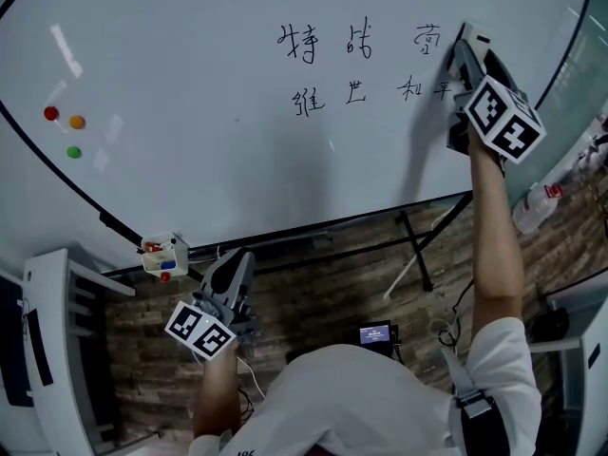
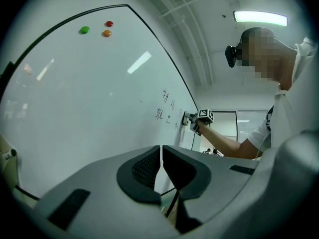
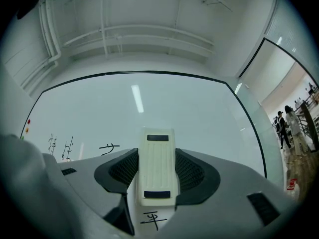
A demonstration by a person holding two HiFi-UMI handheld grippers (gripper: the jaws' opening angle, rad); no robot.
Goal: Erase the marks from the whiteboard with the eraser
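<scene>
A white eraser (image 3: 158,166) sits clamped between the jaws of my right gripper (image 3: 158,169), pressed flat to the whiteboard (image 1: 237,84) at the right end of the writing. In the head view the right gripper (image 1: 467,50) is beside the top-row black marks (image 1: 323,42); a second row of marks (image 1: 370,93) runs below. One stroke (image 3: 109,146) shows left of the eraser, another mark (image 3: 152,218) below it. My left gripper (image 1: 231,274) hangs low under the board, jaws together and empty (image 2: 161,171).
Three coloured magnets (image 1: 65,126) stick to the board's left side. A small marker holder (image 1: 161,255) hangs at the board's lower edge. The board stand's legs (image 1: 418,255) rest on a wood floor, with a bottle (image 1: 537,207) at right.
</scene>
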